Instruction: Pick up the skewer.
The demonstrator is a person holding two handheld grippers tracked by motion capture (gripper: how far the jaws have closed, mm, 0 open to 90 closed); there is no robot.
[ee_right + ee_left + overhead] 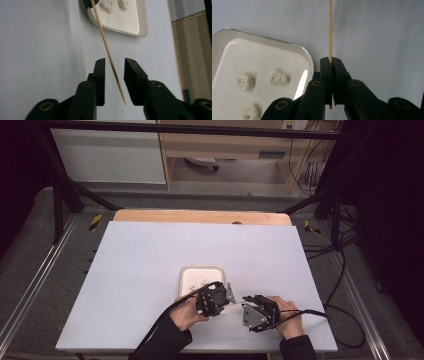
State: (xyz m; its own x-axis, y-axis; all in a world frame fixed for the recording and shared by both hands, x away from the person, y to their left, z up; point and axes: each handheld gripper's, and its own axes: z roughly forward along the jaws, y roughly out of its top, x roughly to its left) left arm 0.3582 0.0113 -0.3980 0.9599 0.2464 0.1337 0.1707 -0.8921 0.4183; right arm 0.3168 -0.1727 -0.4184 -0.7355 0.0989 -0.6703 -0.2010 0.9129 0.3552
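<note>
A thin wooden skewer [330, 30] is clamped between the jaws of my left gripper [332, 61] and sticks out straight ahead over the white table. In the high view the left gripper [229, 295] sits at the near right corner of a small white tray [186, 270]. The skewer [107, 47] slants down between the parted jaws of my right gripper [115, 61], and neither pad presses on it. In the high view the right gripper [246, 301] faces the left one a short way apart. Three white crumbly lumps [245, 81] lie in the tray [287, 45].
The white table top [150, 270] spreads wide to the left and behind the tray. A wooden strip [200, 216] runs along its far edge. Black cables [345, 265] trail off the right side. A metal frame stands around the table.
</note>
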